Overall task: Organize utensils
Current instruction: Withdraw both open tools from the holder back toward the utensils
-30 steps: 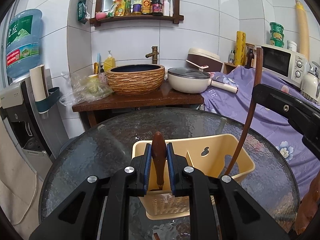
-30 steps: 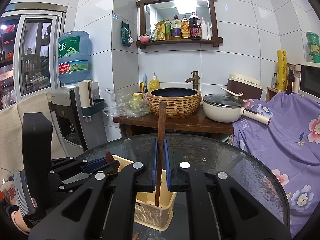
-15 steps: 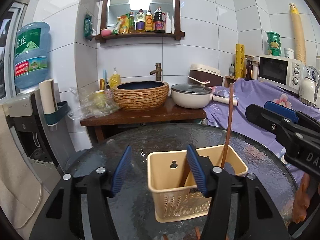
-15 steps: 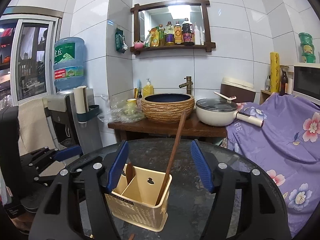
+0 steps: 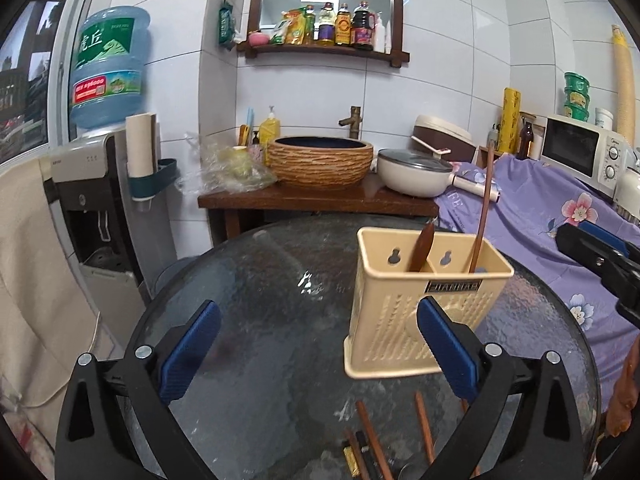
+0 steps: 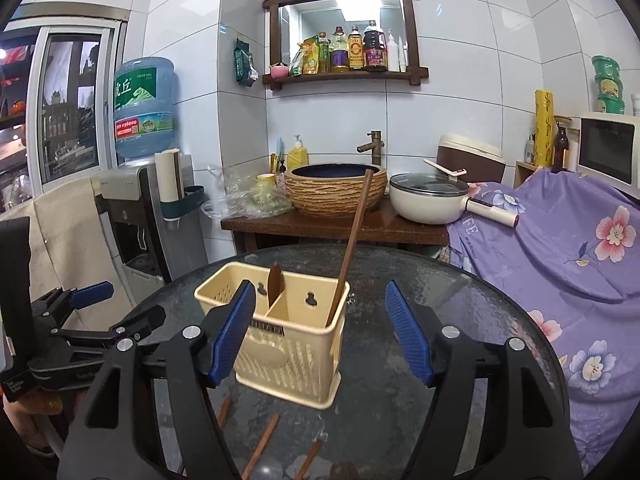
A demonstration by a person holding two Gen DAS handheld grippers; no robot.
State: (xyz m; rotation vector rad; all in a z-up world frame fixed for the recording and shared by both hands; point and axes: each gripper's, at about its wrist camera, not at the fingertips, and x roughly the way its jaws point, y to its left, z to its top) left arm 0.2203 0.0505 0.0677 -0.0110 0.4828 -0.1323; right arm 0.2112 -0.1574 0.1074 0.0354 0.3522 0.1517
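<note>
Gaping empty now, both: left hand-held gripper (image 5: pixel 318 350), right hand-held gripper (image 6: pixel 320 334), utensils released. Caddy (image 5: pixel 424 308) at 1 o'clock holds two: short handle (image 5: pixel 421 249), long stick (image 5: pixel 482 216).

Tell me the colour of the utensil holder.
Pale cream-yellow holder, with a ribbed, slotted front; clearest in the right wrist view.

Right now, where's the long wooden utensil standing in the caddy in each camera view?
Left wrist: the long wooden utensil leans in the right compartment of the yellow caddy, right of centre.
Right wrist: the utensil leans in the caddy's right compartment, near centre.
Shared landmark: woven basin.
</note>
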